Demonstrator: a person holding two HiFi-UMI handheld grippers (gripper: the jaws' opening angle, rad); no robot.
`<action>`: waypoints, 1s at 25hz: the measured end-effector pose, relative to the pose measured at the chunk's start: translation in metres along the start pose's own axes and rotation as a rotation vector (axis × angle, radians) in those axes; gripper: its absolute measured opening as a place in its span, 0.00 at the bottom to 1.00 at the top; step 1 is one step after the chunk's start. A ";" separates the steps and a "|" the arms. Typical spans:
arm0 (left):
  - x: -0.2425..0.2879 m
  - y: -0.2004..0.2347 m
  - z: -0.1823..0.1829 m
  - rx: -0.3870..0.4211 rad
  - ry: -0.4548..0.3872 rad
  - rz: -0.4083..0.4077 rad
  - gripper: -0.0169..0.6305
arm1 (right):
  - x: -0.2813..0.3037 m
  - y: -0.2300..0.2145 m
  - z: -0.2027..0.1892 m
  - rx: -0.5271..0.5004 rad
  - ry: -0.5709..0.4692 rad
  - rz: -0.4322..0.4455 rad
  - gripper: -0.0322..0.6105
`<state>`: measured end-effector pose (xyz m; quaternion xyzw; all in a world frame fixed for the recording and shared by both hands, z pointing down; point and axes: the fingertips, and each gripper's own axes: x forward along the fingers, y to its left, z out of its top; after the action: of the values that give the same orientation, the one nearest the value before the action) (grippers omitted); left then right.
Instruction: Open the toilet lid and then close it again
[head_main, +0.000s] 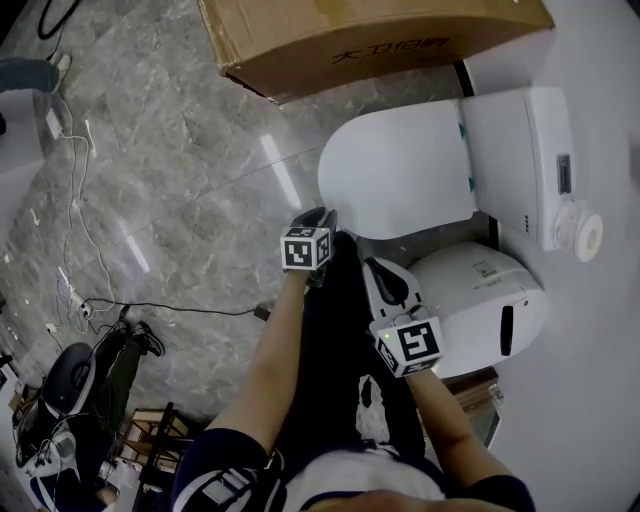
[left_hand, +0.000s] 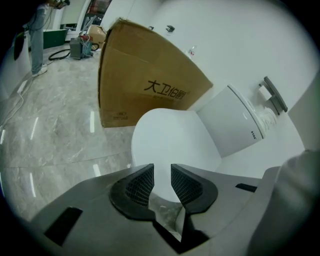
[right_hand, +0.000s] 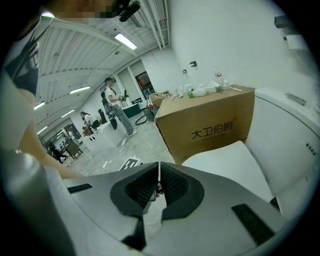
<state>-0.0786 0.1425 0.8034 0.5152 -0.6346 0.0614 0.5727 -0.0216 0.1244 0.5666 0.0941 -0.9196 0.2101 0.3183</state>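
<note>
- Head view: left gripper (head_main: 325, 213) sits at the front rim of the toilet lid (head_main: 400, 170). We can't tell from here whether it touches.
- Left gripper view: the left gripper (left_hand: 162, 173) has its jaws well apart. The ribbed pads (left_hand: 140, 184) are clear, with nothing clamped between them.
- Same view: the front edge of the toilet lid (left_hand: 167, 140) shows through the gap, just beyond the tips, and the pads aren't pressing on it.
- Right gripper (head_main: 374, 264) is nearer the person's body, beside and below the left one in the head view, well short of the lid.
- Right gripper view: the right gripper (right_hand: 159, 173) has its jaws together, pad against pad, and holds nothing.
- The toilet lid (right_hand: 232, 160) is down, lying flat over the bowl, with its hinge end against the tank (head_main: 520, 150).
- We see a cardboard box (head_main: 370, 35) on the floor (head_main: 160, 140) just beyond the toilet's front. It also shows behind the lid in both gripper views (left_hand: 145, 85) (right_hand: 210, 125).
- A white rounded unit (head_main: 480, 305) stands just beside the toilet, next to the right gripper.
- A paper roll (head_main: 586, 235) is at the tank's side.
- Cables (head_main: 75, 210) run across the floor, well apart from the toilet.
</note>
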 end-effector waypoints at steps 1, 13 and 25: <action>0.004 0.001 -0.003 0.003 0.012 0.000 0.18 | 0.001 0.000 -0.001 0.003 -0.001 -0.003 0.06; 0.038 0.031 -0.029 -0.035 0.104 0.022 0.18 | 0.000 -0.016 -0.013 0.022 0.008 -0.037 0.06; 0.055 0.048 -0.033 -0.047 0.142 0.014 0.19 | 0.013 -0.030 -0.037 0.054 0.070 -0.031 0.07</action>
<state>-0.0812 0.1546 0.8832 0.4915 -0.5971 0.0868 0.6280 -0.0021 0.1135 0.6109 0.1095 -0.9003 0.2329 0.3510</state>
